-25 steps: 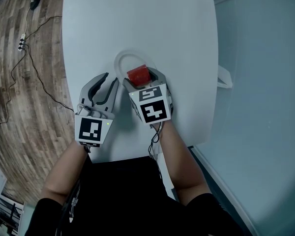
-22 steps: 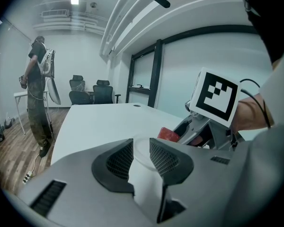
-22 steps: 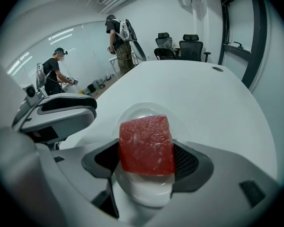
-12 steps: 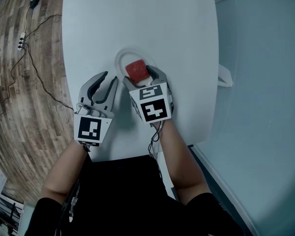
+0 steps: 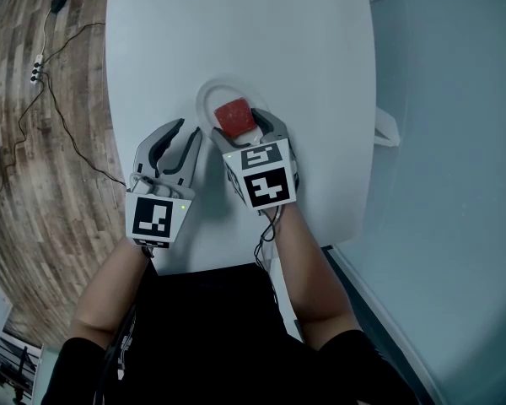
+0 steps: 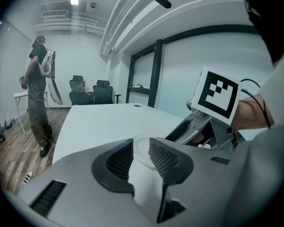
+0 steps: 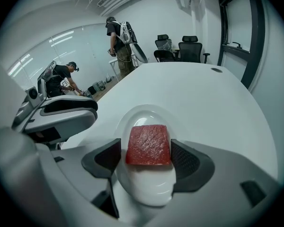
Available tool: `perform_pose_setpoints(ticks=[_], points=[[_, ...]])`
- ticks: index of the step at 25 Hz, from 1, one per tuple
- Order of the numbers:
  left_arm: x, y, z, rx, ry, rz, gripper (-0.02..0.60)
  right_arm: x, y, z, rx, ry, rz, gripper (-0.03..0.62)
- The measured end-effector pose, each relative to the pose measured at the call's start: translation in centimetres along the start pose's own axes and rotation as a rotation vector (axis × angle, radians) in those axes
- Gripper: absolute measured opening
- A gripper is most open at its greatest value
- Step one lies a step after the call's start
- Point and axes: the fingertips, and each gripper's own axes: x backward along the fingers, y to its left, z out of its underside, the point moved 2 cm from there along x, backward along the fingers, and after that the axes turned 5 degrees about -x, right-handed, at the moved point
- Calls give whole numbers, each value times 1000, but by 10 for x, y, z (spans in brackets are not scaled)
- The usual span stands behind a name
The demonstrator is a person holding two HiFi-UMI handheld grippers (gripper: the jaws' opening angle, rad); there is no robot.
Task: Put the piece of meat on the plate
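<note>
Meat (image 7: 148, 144) flat on plate (image 7: 149, 187), squarish, between right gripper's (image 7: 146, 151) parted jaws.

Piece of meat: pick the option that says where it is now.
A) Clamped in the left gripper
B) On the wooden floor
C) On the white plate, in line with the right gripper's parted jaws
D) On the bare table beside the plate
C: the right gripper view shows the piece of meat lying flat on the white plate, with the right gripper open, its jaws apart on either side.
</note>
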Motion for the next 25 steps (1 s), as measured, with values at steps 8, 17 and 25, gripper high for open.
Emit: perform_pose_setpoints(ticks=[8,17,25], points=[[3,0,-12,-19,-18,6,110,18,2,-8,-5,-34,10,314],[22,-8,-36,-36,-70,12,110,59,15,-24,6,-167,10,313],[45,-25,-47,-64,-107,20,110,94,25,-29,27,-313,65,224]])
